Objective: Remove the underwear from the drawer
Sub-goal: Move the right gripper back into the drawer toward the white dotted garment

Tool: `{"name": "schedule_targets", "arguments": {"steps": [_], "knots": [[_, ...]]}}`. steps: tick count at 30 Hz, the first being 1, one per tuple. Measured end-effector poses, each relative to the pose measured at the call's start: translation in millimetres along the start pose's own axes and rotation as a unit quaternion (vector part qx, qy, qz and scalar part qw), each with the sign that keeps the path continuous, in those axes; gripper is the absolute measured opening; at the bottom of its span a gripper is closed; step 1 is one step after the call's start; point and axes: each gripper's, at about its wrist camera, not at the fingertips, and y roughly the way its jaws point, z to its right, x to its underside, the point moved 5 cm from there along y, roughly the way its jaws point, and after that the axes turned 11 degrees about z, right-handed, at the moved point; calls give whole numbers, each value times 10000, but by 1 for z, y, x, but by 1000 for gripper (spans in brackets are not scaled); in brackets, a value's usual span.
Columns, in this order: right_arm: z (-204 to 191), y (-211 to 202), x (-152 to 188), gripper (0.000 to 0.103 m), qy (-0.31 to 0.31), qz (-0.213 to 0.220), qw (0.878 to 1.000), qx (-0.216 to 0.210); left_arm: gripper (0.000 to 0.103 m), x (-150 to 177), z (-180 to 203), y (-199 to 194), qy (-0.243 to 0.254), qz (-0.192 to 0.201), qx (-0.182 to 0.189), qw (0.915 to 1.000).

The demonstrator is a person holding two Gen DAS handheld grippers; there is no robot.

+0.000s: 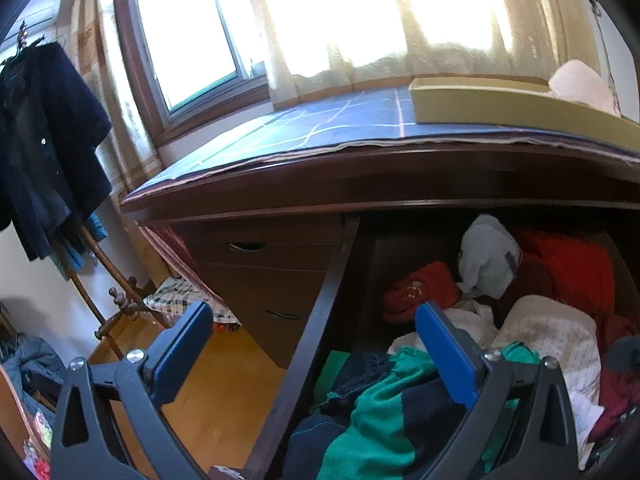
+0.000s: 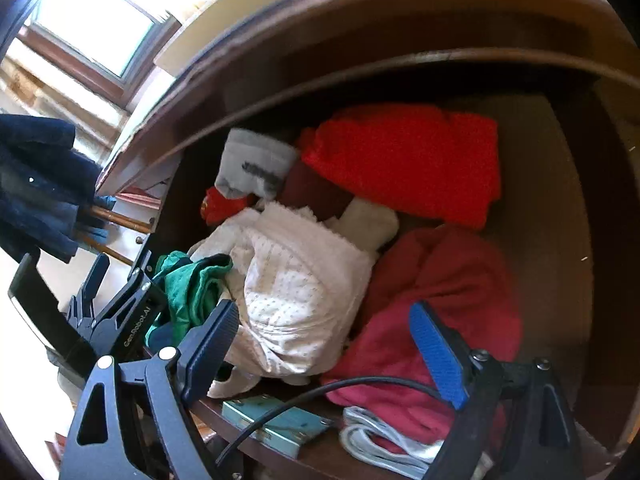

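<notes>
In drawer (image 2: 560,208): clothes heaped, underwear (image 2: 296,292) half buried; both grippers' jaws spread, empty.

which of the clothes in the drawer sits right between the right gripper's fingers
The white dotted garment, bunched at the front of the drawer. It lies in the open right gripper's gap; the green cloth lies left of it, the pink cloth right.

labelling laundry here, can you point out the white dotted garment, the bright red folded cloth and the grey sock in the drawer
white dotted garment (image 2: 296,300), right wrist view, on its bulging front.
bright red folded cloth (image 2: 412,156), right wrist view, on its flat top.
grey sock (image 2: 256,168), right wrist view, on its cuff.
</notes>
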Motion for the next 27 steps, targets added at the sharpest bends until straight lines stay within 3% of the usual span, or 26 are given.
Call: {"name": "schedule_targets", "arguments": {"steps": [6, 13, 15, 18, 23, 24, 27], "knots": [[-6, 24, 3, 89, -41, -259, 9994, 226, 103, 3, -5, 3, -367, -212, 151, 9990], [-24, 55, 5, 89, -46, -526, 9986, 13, 103, 5, -1, -1, -295, -122, 66, 9995], [-26, 54, 5, 87, -120, -498, 9986, 121, 103, 5, -1, -1, -300, -120, 88, 9994], [-26, 56, 8, 67, -271, -491, 9980, 279, 103, 5, -1, -2, -287, -94, 85, 9995], [-22, 48, 8, 46, -220, -301, 9992, 161, 103, 5, 0, -3, -249, -66, 66, 9996], [-22, 44, 7, 35, -299, -221, 9991, 204, 103, 5, 0, -3, -236, -67, 60, 9997], [-22, 28, 3, 25, -299, 21, 9995, 121, 103, 5, 0, -4, -214, -57, 47, 9997]]}}
